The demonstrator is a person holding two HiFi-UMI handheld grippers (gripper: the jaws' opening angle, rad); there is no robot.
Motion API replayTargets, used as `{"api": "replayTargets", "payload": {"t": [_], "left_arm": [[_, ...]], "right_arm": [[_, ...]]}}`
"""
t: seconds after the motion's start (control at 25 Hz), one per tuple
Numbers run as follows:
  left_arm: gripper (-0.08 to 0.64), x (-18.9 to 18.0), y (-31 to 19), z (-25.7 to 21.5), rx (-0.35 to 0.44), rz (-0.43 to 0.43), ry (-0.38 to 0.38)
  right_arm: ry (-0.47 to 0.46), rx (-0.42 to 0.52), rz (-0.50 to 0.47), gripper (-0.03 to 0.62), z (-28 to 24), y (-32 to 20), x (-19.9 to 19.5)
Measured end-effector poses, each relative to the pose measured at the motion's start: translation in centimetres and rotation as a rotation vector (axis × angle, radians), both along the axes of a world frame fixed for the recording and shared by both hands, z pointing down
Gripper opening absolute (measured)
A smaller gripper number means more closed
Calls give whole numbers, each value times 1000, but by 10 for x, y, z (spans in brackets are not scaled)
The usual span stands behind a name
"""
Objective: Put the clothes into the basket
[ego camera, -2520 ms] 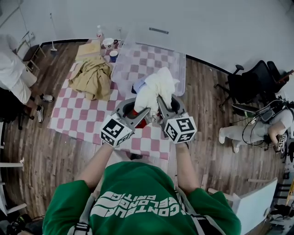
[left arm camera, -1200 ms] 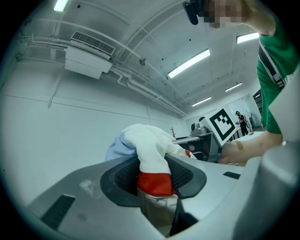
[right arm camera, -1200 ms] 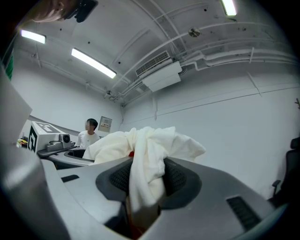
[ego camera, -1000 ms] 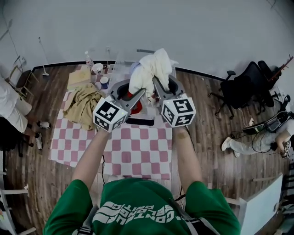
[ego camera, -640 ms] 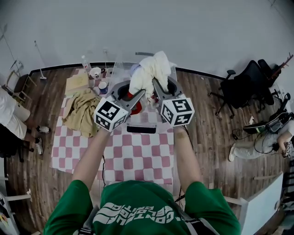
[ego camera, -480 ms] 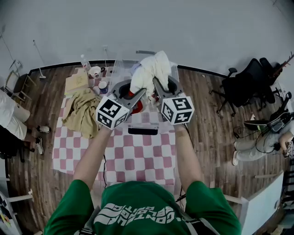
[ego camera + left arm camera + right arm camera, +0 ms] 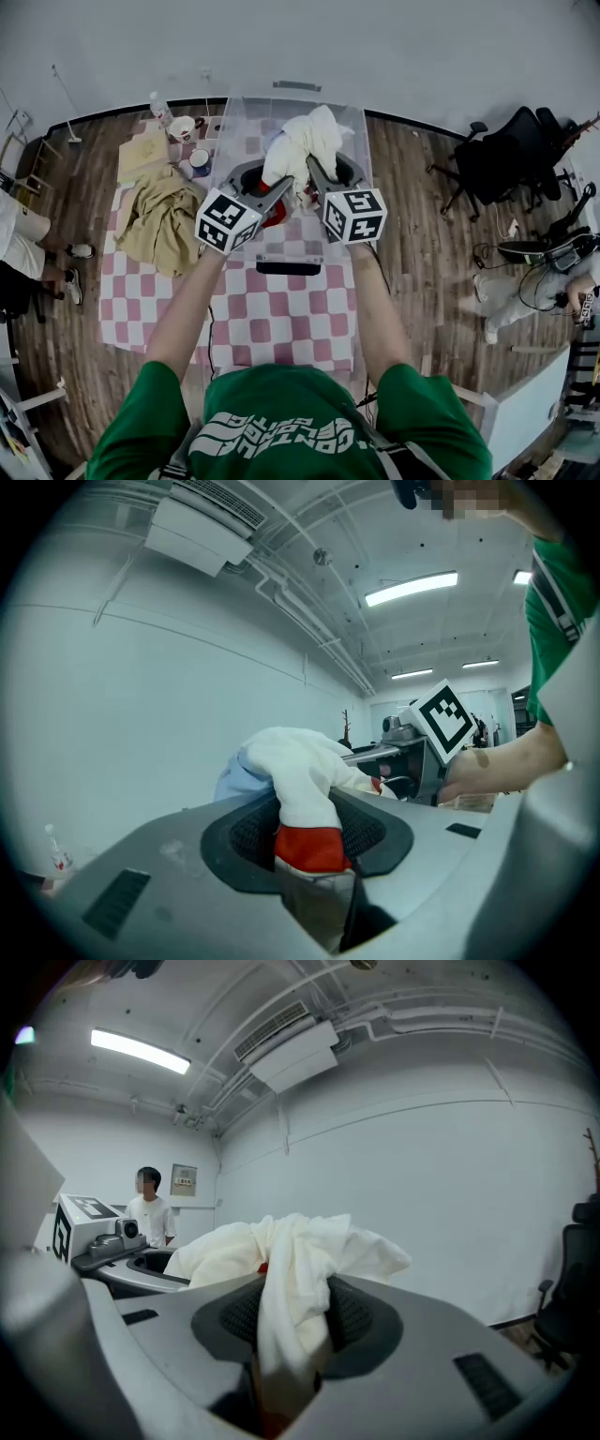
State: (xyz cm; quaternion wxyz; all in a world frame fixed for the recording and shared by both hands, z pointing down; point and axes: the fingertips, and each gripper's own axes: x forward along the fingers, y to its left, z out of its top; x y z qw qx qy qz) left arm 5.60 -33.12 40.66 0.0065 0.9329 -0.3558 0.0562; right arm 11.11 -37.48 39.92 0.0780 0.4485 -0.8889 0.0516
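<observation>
We have brought the white garment [image 7: 305, 141], pinched in both the left gripper [image 7: 281, 190] and the right gripper [image 7: 312, 176], down over the clear basket [image 7: 246, 131], so letting go looks near.

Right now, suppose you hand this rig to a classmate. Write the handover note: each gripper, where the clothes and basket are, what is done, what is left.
Left gripper: shut on the white garment.
Right gripper: shut on the same garment, which is bunched between the two.
Things: the white garment is held over the clear basket, which stands on the checkered mat. A tan garment lies crumpled on the mat, left of the basket.
Done: the white garment is off the mat and over the basket, not yet released.
Left: lower and release it into the basket, then probably fetch the tan garment.
</observation>
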Motion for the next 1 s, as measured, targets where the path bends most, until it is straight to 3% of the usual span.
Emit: {"api": "replayTargets", "payload": {"t": [0.28,0.6,1.0], "left_arm": [[144,1,-37,47,-85,6,-23],[144,7,-70,117,-194,25,-155],[143,6,-76,200,-394,28,-212]], "right_arm": [[18,-77,23,141,46,-36,2],[34,-223,60,141,122,-68,9],[128,-382,1,141,204,-77,10]]}}
